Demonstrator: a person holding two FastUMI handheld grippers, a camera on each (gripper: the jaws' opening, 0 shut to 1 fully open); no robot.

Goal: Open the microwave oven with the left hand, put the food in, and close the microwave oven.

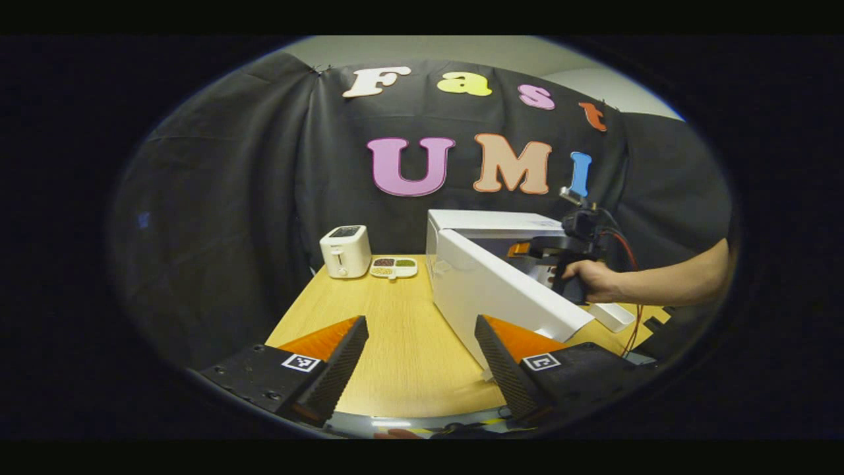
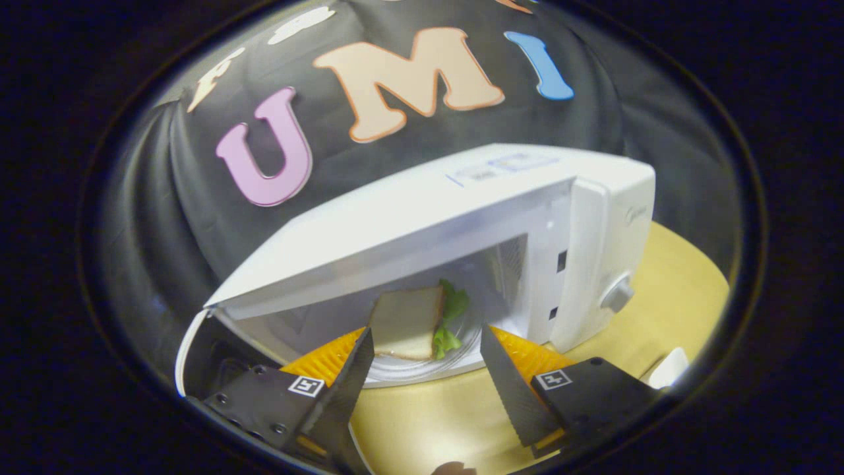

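While both tongs gape empty | boxy white microwave (image 2: 461,218) open | flat sandwich (image 2: 405,321) inside, leafy edge

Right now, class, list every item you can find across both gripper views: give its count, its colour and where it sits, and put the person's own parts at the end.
microwave oven: one, white, on the table's right part, door swung open
sandwich: one, pale bread with green leaf, on the clear turntable inside the microwave oven
toaster: one, white, far end of the table by the cloth wall
divided dish: one, white with brown and green fillings, beside the toaster
table: one, light wood
right tool: one, open, in front of the oven's opening
left tool: one, open, over the table's near edge
hand: one, holding the right tool's handle
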